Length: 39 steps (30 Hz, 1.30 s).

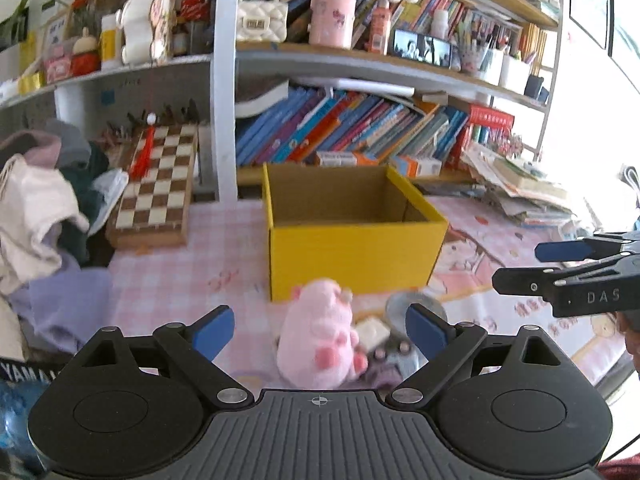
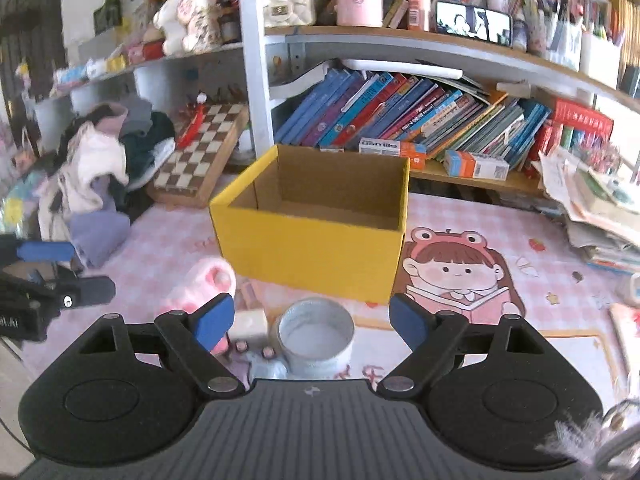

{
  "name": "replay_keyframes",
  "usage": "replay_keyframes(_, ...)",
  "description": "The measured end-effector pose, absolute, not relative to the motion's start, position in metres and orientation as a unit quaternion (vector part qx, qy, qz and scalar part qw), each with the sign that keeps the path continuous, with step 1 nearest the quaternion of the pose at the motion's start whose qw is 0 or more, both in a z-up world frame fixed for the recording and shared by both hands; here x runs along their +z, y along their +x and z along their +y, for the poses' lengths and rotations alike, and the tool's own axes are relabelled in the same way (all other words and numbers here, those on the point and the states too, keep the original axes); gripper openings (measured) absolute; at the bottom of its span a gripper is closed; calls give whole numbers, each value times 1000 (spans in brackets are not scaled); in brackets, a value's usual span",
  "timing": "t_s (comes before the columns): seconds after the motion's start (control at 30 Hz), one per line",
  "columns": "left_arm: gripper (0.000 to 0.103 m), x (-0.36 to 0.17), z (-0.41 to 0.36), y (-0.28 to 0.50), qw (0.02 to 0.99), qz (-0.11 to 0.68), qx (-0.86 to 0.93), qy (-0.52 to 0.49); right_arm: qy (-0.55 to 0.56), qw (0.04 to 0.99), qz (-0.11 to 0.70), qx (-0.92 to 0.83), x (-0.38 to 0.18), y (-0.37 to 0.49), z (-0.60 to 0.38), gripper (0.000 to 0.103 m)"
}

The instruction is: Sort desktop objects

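While both grippers stand wide open and hold nothing, one yellow box (image 2: 316, 232) sits empty.
Before box: one pink plush (image 1: 318, 344), one grey cup (image 2: 316, 338), one white block (image 2: 250, 323); left gripper (image 1: 320, 328), right gripper (image 2: 312, 316).

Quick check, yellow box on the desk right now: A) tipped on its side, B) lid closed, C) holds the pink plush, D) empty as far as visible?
D: the yellow box stands upright and open, and only bare cardboard walls show inside, though its floor is partly hidden. The pink plush toy sits on the desk in front of it, between the open fingers of the left gripper.
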<state>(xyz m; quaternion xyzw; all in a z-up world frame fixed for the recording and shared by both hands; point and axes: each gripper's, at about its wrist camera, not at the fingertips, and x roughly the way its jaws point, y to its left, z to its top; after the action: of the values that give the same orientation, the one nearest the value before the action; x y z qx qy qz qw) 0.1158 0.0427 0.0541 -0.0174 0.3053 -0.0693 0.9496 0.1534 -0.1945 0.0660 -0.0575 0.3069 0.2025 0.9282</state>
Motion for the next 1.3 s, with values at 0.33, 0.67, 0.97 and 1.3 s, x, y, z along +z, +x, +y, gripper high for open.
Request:
replay_keyframes(0.33, 95, 27, 39, 95, 944, 325, -55, 18, -93, 919, 334, 189, 20, 120, -179, 87)
replay_keyframes(0.67, 95, -2, 26, 80, 923, 376, -69, 32, -100, 897, 378, 205, -9, 94, -161, 91)
replay_keyframes(0.97, 95, -20, 23, 74, 907, 413, -66, 37, -107, 884, 407, 203, -21, 89, -156, 93)
replay_keyframes(1.3, 95, -24, 23, 78, 904, 423, -44, 50, -113, 883, 411, 198, -23, 93, -155, 93)
